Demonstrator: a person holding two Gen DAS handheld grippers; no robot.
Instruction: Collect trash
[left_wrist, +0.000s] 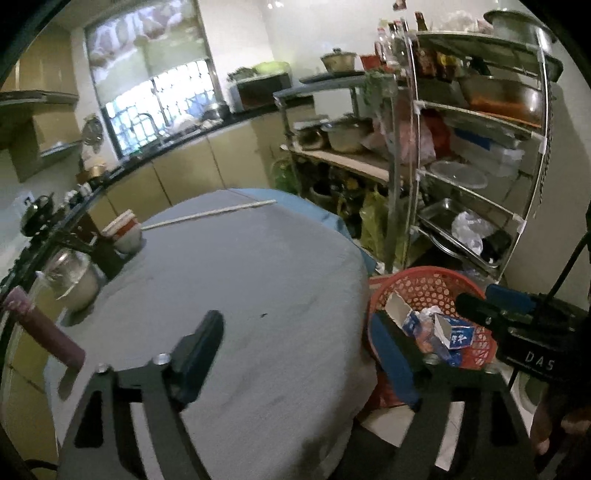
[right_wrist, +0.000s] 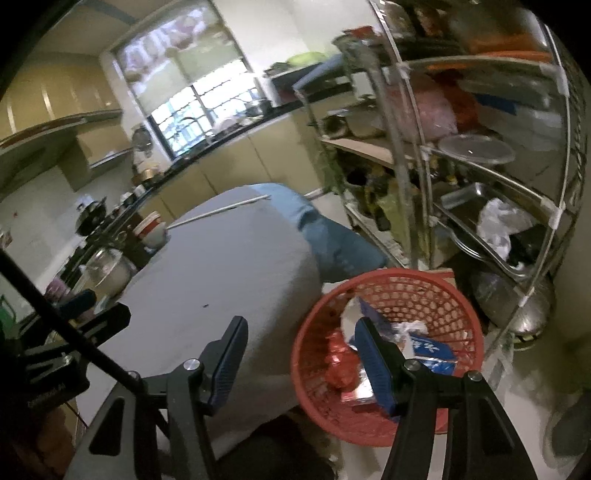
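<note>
Trash (right_wrist: 388, 343), cartons and wrappers, lies in the red basket (right_wrist: 406, 288) beside the table (left_wrist: 240, 295). Left gripper (left_wrist: 299, 354) and right gripper (right_wrist: 306, 354) both spread, empty. Tabletop nearly cleared; only a stick (left_wrist: 210, 213) and bowls (left_wrist: 123, 230) remain.

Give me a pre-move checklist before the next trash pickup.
1. Left gripper empty, fingers apart: ok.
2. Right gripper empty, fingers apart: ok.
3. Red basket upright beside the table, mouth clear: ok.
4. Trash already inside the basket, blue-white carton included: ok.
5. Trash left on the grey tablecloth: cannot tell; only a small dark speck and a long white stick show.
6. Stacked bowls at the table edge undisturbed: ok.
</note>
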